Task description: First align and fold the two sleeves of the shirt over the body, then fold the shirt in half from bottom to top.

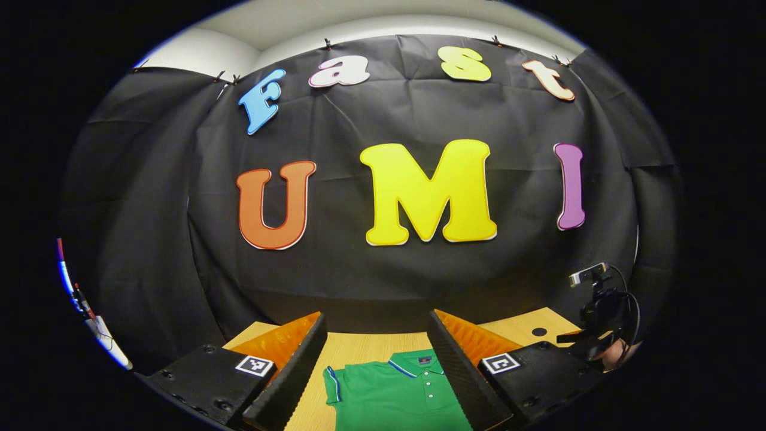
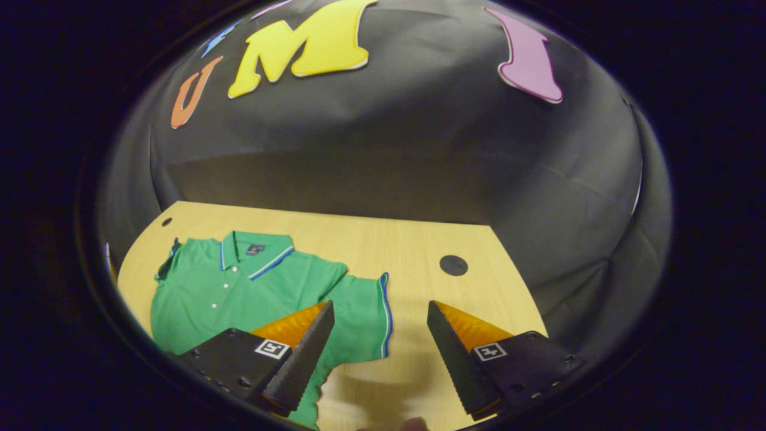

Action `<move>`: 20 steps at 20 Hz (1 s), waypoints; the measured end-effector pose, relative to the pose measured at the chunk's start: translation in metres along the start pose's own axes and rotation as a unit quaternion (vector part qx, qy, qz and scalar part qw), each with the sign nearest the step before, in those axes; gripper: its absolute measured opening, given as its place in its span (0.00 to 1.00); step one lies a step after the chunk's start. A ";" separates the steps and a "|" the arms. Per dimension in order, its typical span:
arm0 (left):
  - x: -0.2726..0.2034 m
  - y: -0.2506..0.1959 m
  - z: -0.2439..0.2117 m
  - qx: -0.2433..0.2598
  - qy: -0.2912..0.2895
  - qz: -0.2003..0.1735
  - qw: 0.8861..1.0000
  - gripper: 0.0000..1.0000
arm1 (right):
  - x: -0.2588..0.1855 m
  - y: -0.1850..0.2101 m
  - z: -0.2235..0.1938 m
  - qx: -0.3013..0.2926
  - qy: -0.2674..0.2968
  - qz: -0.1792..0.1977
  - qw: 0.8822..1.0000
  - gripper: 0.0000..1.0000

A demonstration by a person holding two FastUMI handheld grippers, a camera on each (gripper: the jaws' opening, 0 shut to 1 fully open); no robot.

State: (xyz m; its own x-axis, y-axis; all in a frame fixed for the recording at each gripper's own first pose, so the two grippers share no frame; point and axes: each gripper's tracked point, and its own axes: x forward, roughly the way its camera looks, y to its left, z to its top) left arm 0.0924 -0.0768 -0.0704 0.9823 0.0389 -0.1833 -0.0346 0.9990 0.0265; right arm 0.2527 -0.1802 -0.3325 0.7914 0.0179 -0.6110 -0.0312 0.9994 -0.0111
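While the left gripper (image 1: 378,359) hangs above the near edge of the table (image 1: 359,347) with its fingers spread wide and nothing between them, its own view looks mostly at the booth wall and catches just the top of the green polo shirt (image 1: 395,395): the collar (image 1: 413,365), the buttoned placket and one short sleeve (image 1: 333,383) lying flat and out to the side. At the right of this view a camera on a stand (image 1: 598,293) sits by the table corner. A small patch inside the neck is too small to read, and the square markers on the gripper bodies carry a pattern, not words.

In the right gripper view the shirt (image 2: 239,293) lies face up on the left part of the table (image 2: 419,239), collar toward the wall, with the other sleeve (image 2: 365,317) spread outward — its striped cuff points at the bare wood. The right gripper (image 2: 377,353) hovers over that sleeve's edge, fingers well apart, holding nothing. A dark round hole (image 2: 453,264) marks the tabletop beyond.

As I judge it, the task has hardly begun: neither sleeve is folded over the body, and the bottom-to-top fold is all left to do. The neck label here is unreadable too.
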 end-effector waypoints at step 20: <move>0.025 -0.032 -0.028 0.016 0.042 -0.017 0.999 1.00 | 0.076 0.003 -0.040 0.058 0.076 0.050 0.994 0.04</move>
State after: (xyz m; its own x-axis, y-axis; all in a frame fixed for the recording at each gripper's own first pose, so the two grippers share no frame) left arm 0.1129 -0.1073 -0.1032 0.9636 0.0082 -0.2673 0.0055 0.9987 0.0505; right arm 0.2887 -0.1771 -0.4106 0.6855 0.1217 -0.7178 -0.0278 0.9896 0.1412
